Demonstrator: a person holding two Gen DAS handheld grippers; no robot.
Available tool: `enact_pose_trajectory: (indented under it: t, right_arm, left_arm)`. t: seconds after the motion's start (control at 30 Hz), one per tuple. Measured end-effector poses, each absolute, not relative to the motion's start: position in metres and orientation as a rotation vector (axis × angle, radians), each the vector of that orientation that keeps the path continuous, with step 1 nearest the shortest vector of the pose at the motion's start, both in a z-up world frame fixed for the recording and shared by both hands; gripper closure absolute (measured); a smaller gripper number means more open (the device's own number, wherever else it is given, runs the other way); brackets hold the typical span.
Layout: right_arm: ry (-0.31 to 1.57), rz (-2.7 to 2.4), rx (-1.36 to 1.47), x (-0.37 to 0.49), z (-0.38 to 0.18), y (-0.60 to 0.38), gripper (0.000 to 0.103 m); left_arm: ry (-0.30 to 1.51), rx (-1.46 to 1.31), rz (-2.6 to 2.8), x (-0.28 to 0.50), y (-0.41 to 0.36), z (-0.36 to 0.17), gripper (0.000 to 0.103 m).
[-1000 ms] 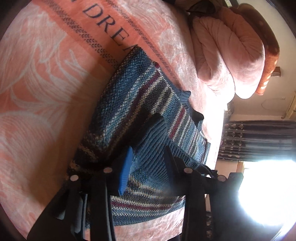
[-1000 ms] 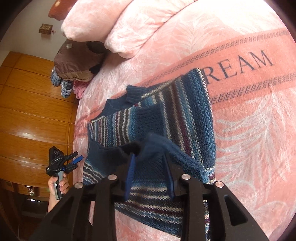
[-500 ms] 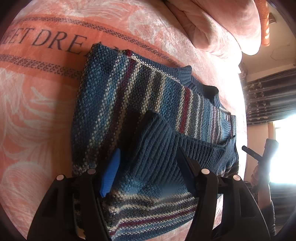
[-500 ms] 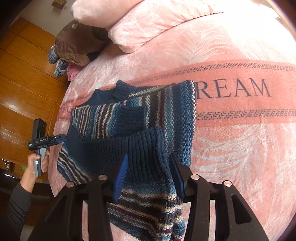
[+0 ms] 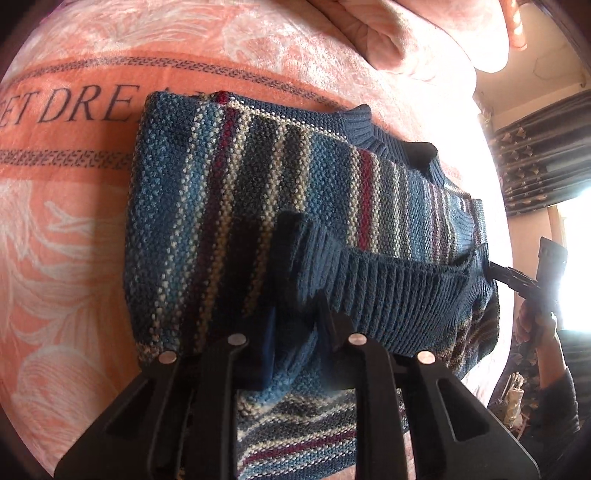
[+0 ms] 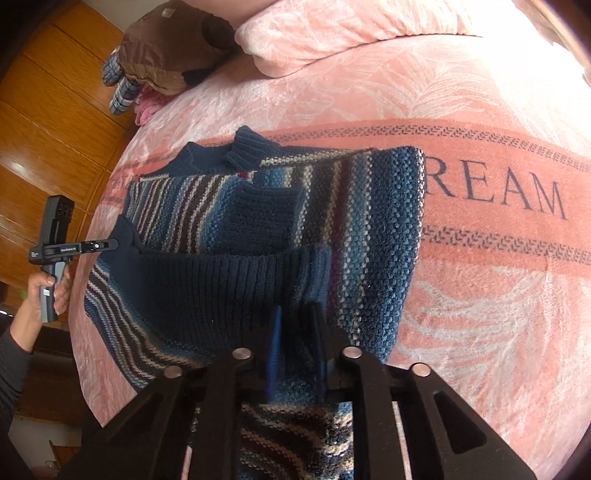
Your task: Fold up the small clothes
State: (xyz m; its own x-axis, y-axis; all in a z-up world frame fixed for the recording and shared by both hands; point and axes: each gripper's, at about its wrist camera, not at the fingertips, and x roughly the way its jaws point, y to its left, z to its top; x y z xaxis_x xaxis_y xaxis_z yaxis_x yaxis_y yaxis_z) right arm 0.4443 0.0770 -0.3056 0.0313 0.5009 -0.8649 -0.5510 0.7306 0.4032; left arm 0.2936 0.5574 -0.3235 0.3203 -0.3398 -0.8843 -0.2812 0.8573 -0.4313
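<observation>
On the pink bed blanket (image 5: 74, 229) lies the striped blue sweater (image 5: 236, 192), partly folded, its ribbed hem pinched at one end by the left claw (image 5: 295, 332) and at the other by the right claw (image 6: 297, 339).

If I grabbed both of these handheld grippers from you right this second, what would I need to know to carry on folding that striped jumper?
Left gripper: shut on the sweater's dark ribbed hem.
Right gripper: shut on the same hem, at the other corner.
The sweater lies on the pink bedspread, over the lettering; its neckline faces the pillows.
Done: both sleeves folded in across the body; the bottom edge is pinched up.
Left: probably carry the hem toward the collar, lay it flat, release both, smooth.
</observation>
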Motion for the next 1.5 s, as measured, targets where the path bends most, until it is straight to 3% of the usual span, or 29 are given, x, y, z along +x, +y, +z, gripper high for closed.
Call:
enact_pose_trajectory:
  t: [0.33, 0.57, 0.9, 1.17, 1.5]
  right_arm:
    - [1.178, 0.818, -0.065, 0.429, -0.262, 0.065, 0.097]
    - [1.05, 0.83, -0.075, 0.416, -0.201, 0.06, 0.097]
    - [0.921, 0.788, -0.075, 0.442, -0.144, 0.073, 0.097]
    - [0.936, 0.739, -0.107, 0.475, -0.153, 0.089, 0.097]
    - [1.047, 0.665, -0.154, 0.53, -0.206, 0.111, 0.097]
  left_arm:
    - [1.1, -0.58, -0.066, 0.27, 0.555, -0.275, 0.092]
    - [0.961, -0.573, -0.091, 0.256, 0.562, -0.213, 0.096]
    - [0.886, -0.539, -0.062, 0.285, 0.576, -0.16, 0.096]
    - [0.917, -0.512, -0.033, 0.329, 0.582, -0.16, 0.096]
    - [1.037, -0.558, 0.065, 0.386, 0.61, -0.219, 0.096]
